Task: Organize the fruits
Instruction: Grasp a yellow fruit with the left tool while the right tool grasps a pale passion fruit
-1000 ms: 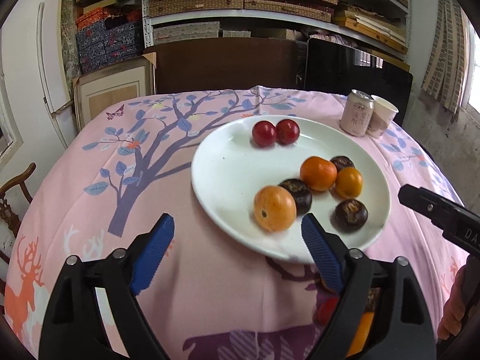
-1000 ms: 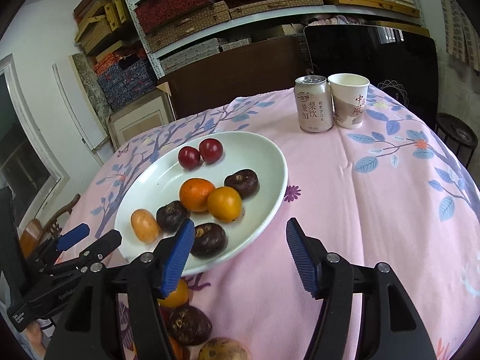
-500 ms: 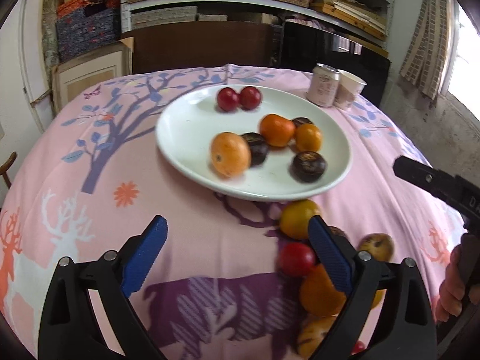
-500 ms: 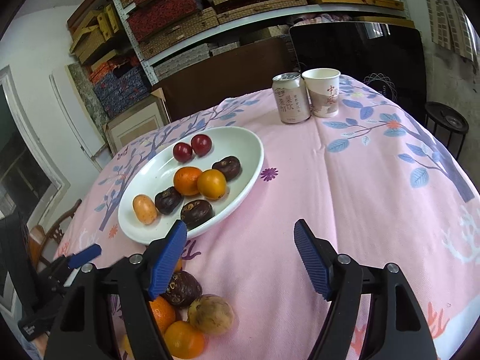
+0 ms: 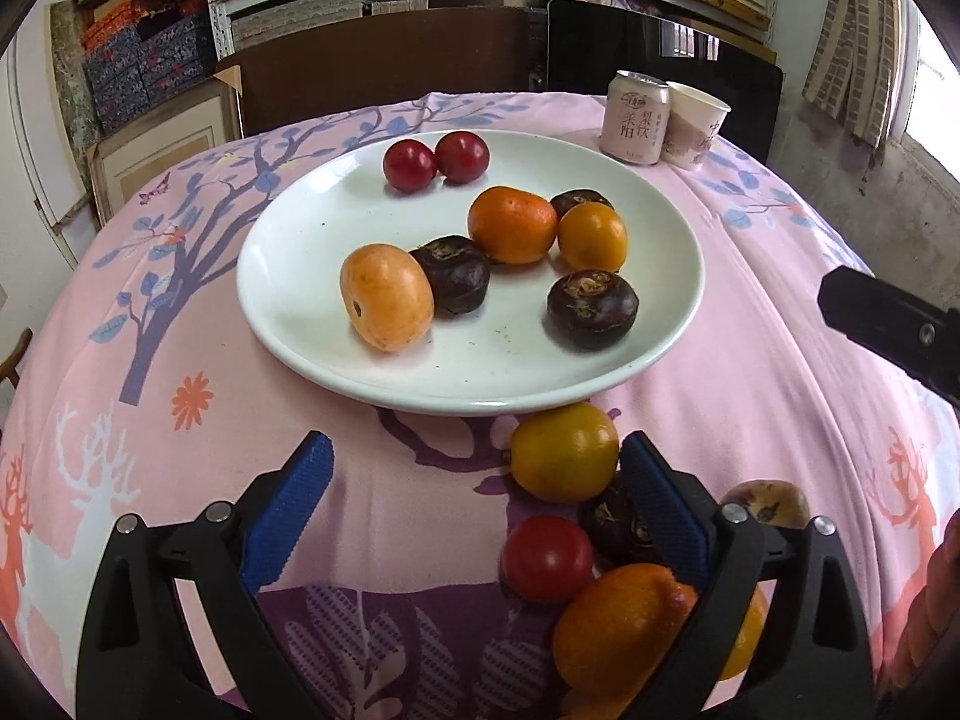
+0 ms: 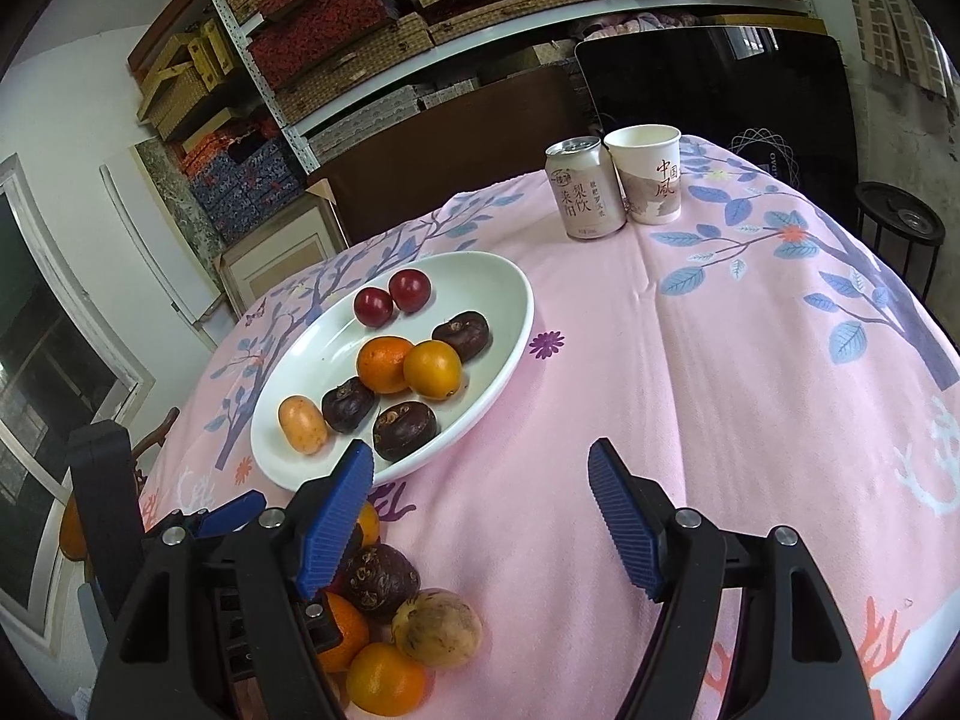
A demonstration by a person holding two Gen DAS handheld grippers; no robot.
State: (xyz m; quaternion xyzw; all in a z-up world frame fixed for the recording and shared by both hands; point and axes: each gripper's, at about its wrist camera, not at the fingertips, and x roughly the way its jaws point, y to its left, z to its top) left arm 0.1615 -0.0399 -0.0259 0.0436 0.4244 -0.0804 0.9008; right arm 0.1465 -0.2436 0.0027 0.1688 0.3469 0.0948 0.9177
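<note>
A white plate (image 5: pixel 300 312) (image 6: pixel 510 336) on the pink tablecloth holds two red fruits (image 5: pixel 435 162), oranges (image 5: pixel 513 225) and dark brown fruits (image 5: pixel 591 309). A loose pile lies on the cloth in front of the plate: a yellow-orange fruit (image 5: pixel 564 453), a red one (image 5: pixel 546 558), an orange (image 5: pixel 618 624), a dark one (image 6: pixel 381 579) and a tan one (image 6: pixel 438 627). My left gripper (image 5: pixel 474 504) is open and empty, just left of the pile. My right gripper (image 6: pixel 480 516) is open and empty, to the right of the pile.
A drink can (image 5: pixel 636 117) (image 6: pixel 585 189) and a paper cup (image 5: pixel 696 123) (image 6: pixel 651 171) stand at the far side of the table. Shelves with boxes and a dark chair back (image 5: pixel 384 60) are behind. The table edge curves close in front.
Both grippers have pulled back from the plate toward the near edge, bringing the loose fruit pile into view. Both stay open.
</note>
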